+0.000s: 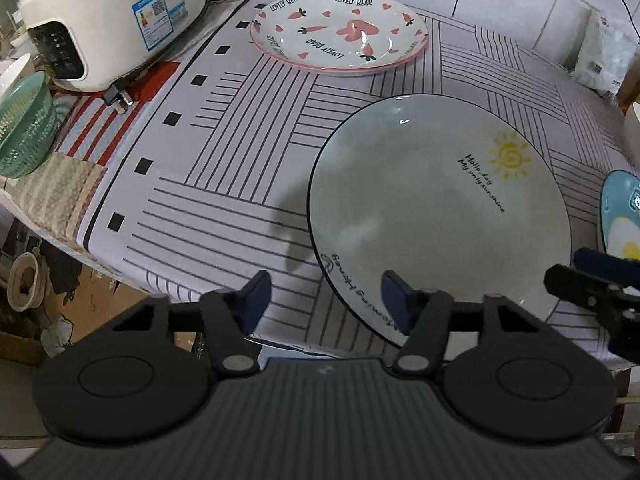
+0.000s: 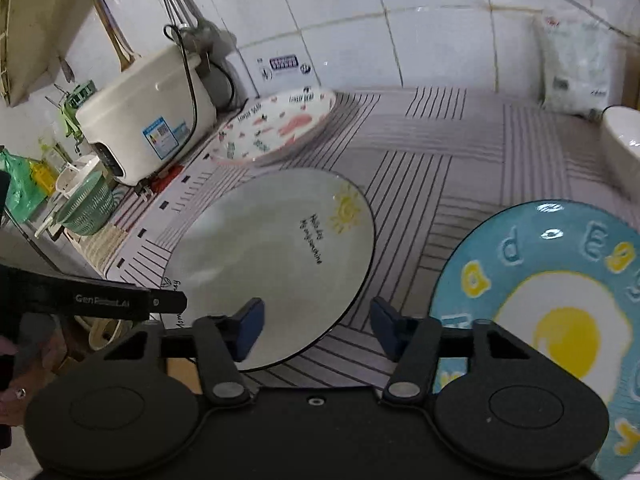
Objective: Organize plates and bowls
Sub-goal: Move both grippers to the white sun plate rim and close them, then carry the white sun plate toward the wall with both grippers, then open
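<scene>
Both our tongs spread and holding nothing above the striped desk (image 1: pixel 224 184).

Our left tongs (image 1: pixel 326 300) hover at the near rim of the sun plate (image 1: pixel 432 216), centre-right of frame; the carrot plate (image 1: pixel 340 30) lies at upper centre. Our right tongs (image 2: pixel 318 326) sit between the sun plate (image 2: pixel 276 256) and the blue egg plate (image 2: pixel 560 280) at lower right.

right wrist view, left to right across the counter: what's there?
green basket → rice cooker → carrot-print plate → sun plate → blue egg plate → white bowl. Both tools are open and hold nothing.
</scene>
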{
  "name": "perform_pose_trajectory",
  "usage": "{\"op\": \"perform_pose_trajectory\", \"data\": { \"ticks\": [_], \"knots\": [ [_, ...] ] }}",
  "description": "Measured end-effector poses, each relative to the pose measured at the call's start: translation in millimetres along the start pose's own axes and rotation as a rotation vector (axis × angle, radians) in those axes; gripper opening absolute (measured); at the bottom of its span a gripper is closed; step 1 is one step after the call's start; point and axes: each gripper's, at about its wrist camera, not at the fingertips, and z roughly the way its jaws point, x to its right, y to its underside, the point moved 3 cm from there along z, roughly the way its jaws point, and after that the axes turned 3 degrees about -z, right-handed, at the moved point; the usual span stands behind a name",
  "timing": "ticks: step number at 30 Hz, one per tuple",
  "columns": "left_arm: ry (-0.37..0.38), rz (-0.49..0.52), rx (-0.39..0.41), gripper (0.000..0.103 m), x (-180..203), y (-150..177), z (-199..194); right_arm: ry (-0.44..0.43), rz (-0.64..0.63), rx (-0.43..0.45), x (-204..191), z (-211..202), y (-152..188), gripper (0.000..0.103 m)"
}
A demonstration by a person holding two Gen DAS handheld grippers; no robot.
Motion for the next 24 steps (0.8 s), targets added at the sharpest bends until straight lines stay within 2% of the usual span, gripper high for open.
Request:
{"op": "perform_pose_trajectory", "data": {
  "ticks": [2,4,6,7,8,13,18,24],
  "knots": [
    [0.010,-0.004,-0.003,0.044,-0.9,-2.3,2.1,-0.011,0.010,-0.012,1.0,6.0,0.2,0.054],
    [0.029,-0.001,-0.014,0.028,-0.4,-4.3,5.7,0.000,0.015,-0.026,2.4,11.0,-0.3,0.051],
    [0.043,0.014,-0.013,0.022,2.3,-3.7,7.9,0.007,0.029,-0.059,5.0,17.3,-0.2,0.040],
    [0.032,0.021,-0.006,0.022,3.9,-3.4,8.9,0.022,0.036,-0.080,5.9,21.5,-1.0,0.036],
    [0.025,0.027,0.000,0.022,5.5,-3.0,9.4,0.030,0.042,-0.096,6.7,24.6,-1.3,0.025],
    [0.024,0.007,0.000,0.023,5.8,-4.5,12.4,0.034,0.030,-0.105,9.6,30.2,-4.4,0.025],
    [0.048,-0.061,-0.005,0.027,2.1,-9.6,20.6,0.041,-0.011,-0.082,13.9,36.5,-11.1,0.025],
    [0.031,-0.050,-0.022,0.026,5.7,-12.1,18.0,-0.028,-0.062,-0.093,22.0,34.6,-17.1,0.023]
  ]
}}
